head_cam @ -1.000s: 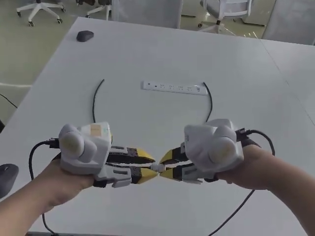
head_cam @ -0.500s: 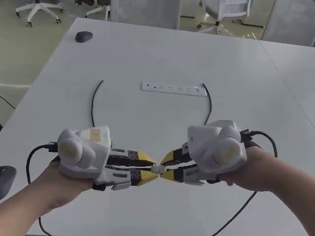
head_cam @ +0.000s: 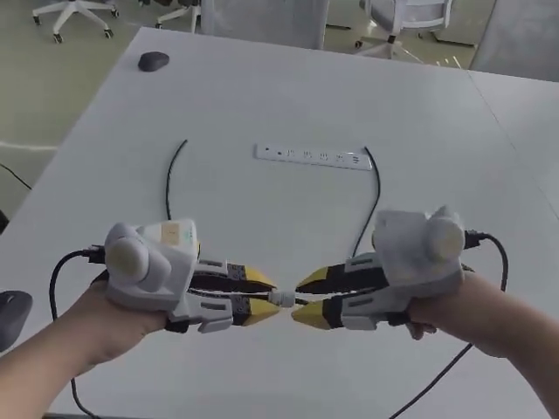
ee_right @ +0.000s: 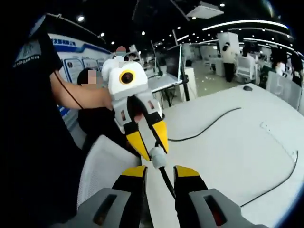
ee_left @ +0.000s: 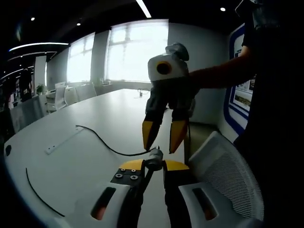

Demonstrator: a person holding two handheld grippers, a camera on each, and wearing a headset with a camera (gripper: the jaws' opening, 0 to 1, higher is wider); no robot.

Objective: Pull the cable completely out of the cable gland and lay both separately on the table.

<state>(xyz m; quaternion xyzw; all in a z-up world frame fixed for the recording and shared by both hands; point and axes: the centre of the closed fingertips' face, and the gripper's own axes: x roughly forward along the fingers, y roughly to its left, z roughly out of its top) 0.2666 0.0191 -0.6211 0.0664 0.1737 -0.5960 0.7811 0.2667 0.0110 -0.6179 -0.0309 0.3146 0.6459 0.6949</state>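
Left tongs (head_cam: 272, 298) are clamped on the small pale cable gland (head_cam: 283, 298), their yellow tips meeting on its body, and a hand (head_cam: 105, 325) holds them up over the near part of the white counter (head_cam: 262, 96). Right tongs (head_cam: 297, 301) face them tip to tip from the other side, very close to the gland. Their jaws stand apart, one above and one below the line of the gland, gripping nothing.

In the right gripper view a thin black cable (ee_right: 165, 183) comes out of the gland and runs back between the parted right jaws. I cannot tell whether it touches either jaw. The cable is thus in the gland, and both are in the air between the two tongs, not on the counter. The right hand (head_cam: 476, 307) carries its tongs slightly higher than the left one.

Farther out on the counter, a white power strip (head_cam: 310, 157) lies crosswise near the middle, and its black lead (head_cam: 374, 196) curves toward the right tongs. A loose black wire (head_cam: 169, 179) lies left of the strip, apart from it. A dark mouse (head_cam: 153, 60) sits at the far left corner, and another dark mouse (head_cam: 12, 312) sits at the near left edge. Office chairs (head_cam: 70, 13) stand on the floor beyond the counter.
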